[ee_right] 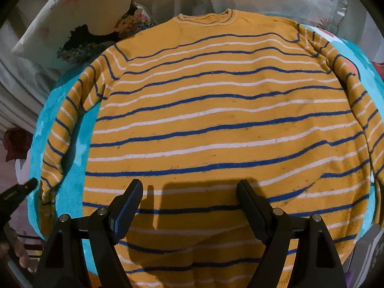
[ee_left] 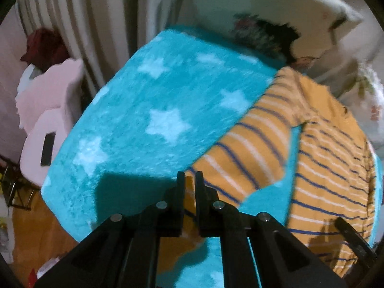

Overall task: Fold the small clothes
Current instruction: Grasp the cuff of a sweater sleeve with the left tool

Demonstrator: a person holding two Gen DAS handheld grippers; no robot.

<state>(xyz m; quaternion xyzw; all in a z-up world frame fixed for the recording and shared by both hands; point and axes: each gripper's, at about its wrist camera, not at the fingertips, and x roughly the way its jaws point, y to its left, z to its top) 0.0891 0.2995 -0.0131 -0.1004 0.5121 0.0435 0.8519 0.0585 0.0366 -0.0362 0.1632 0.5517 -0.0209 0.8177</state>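
Left wrist view had the left gripper (ee_left: 189, 180) pressed together on the cuff end of the sweater's sleeve (ee_left: 242, 148), orange cloth pinched between the two fingers. That sleeve ran up and to the right from the gripper toward the sweater (ee_left: 336, 158) body, which lay off to the gripper's right. Ahead of the gripper was a fluffy teal blanket (ee_left: 153, 91) with pale stars, then striped curtains (ee_left: 79, 19) further ahead and a pink chair (ee_left: 48, 110) off to its left with a dark phone-like thing on it. The frame was a bit blurry, so that's about all I could make out.

Right wrist view showed the right gripper (ee_right: 189, 201) spread wide with nothing between the fingers, hovering over the hem area. The sweater (ee_right: 216, 120) lay flat, directly ahead of it, collar at the far end, sleeves lying down both sides. Printed pillows (ee_right: 72, 24) sat beyond the collar, and the teal blanket (ee_right: 69, 192) peeked out to the gripper's left.

Handling-wise, I'd guess it was soft, light knit, floppy and not slippery, so it would drape and drag on that fuzzy blanket. Cuffs, hem corners and shoulders looked like the sane places to grab.
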